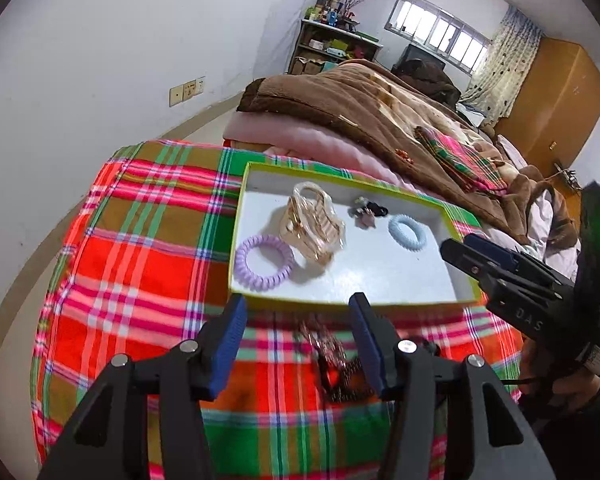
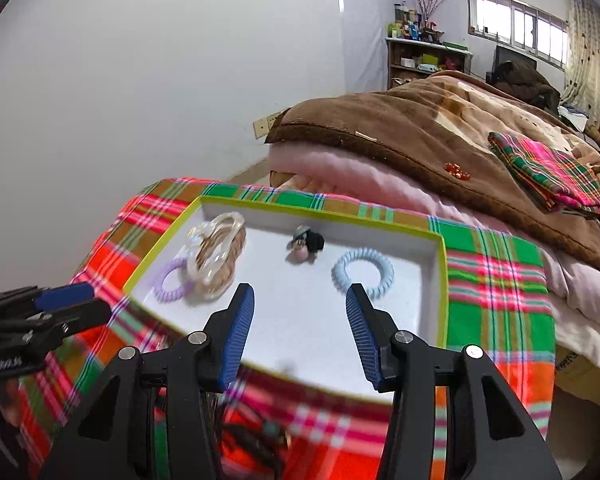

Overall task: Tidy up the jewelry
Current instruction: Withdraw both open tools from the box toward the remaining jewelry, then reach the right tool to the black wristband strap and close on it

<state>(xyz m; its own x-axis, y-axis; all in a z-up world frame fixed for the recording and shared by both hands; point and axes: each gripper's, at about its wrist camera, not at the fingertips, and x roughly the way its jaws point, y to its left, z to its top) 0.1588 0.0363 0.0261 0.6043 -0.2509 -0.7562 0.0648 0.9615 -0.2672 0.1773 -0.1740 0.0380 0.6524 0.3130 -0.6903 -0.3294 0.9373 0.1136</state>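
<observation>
A shallow white box with a yellow-green rim (image 1: pixel 340 303) (image 2: pixel 444 288) sits on a plaid cloth. Inside lie a purple coil hair tie (image 1: pixel 265 262) (image 2: pixel 171 280), a clear and gold claw clip (image 1: pixel 314 224) (image 2: pixel 218 254), a small dark hair ornament (image 1: pixel 366 212) (image 2: pixel 307 242) and a light blue coil hair tie (image 1: pixel 407 231) (image 2: pixel 362 271). My left gripper (image 1: pixel 298 312) is open over the cloth just before the box; a dark beaded piece (image 1: pixel 340 368) lies between its fingers. My right gripper (image 2: pixel 300 300) is open above the box's near part, empty.
The plaid cloth (image 1: pixel 140 248) (image 2: pixel 496 280) covers a small round-edged surface. Behind it is a bed with a brown blanket (image 1: pixel 360 108) (image 2: pixel 420 132), a folded plaid cloth (image 2: pixel 548 172) and a small orange ornament (image 2: pixel 456 171). A white wall is at left.
</observation>
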